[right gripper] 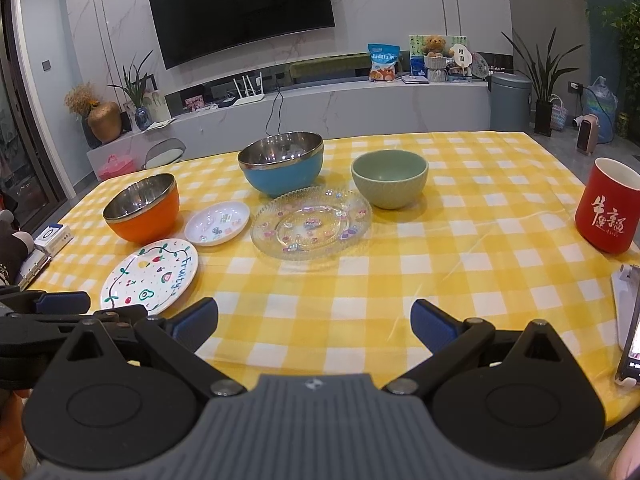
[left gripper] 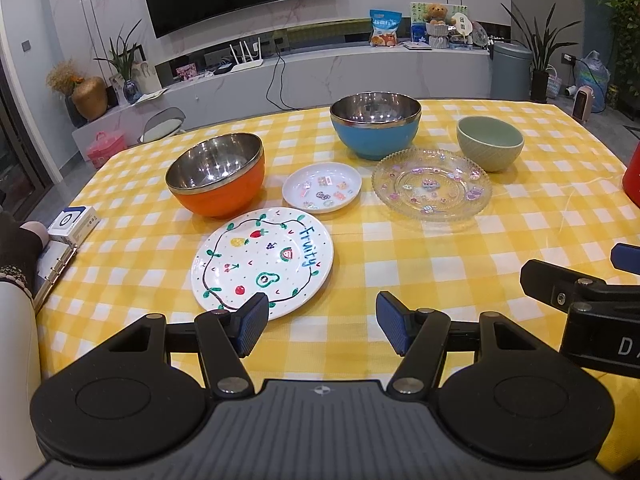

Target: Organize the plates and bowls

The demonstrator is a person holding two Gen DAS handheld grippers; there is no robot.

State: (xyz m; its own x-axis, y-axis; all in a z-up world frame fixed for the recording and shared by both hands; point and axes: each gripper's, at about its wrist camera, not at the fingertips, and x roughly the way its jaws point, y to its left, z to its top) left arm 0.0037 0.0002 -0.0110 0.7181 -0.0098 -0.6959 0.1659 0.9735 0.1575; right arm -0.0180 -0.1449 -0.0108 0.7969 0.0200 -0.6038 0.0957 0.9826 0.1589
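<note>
On the yellow checked table stand an orange steel-lined bowl (left gripper: 218, 176), a blue steel-lined bowl (left gripper: 375, 125) and a green ceramic bowl (left gripper: 490, 142). In front of them lie a white "Fruity" plate (left gripper: 262, 262), a small white dish (left gripper: 322, 187) and a clear glass plate (left gripper: 431, 185). My left gripper (left gripper: 322, 326) is open and empty, just off the Fruity plate's near edge. My right gripper (right gripper: 314, 322) is open and empty over bare cloth, well short of the glass plate (right gripper: 311, 222). The Fruity plate (right gripper: 150, 276) lies to its left.
A red mug (right gripper: 606, 210) stands at the right. A phone on a stand (right gripper: 632, 320) is at the right edge. A small box (left gripper: 74, 222) and a binder (left gripper: 56, 268) lie at the left edge. A TV wall and shelf are behind the table.
</note>
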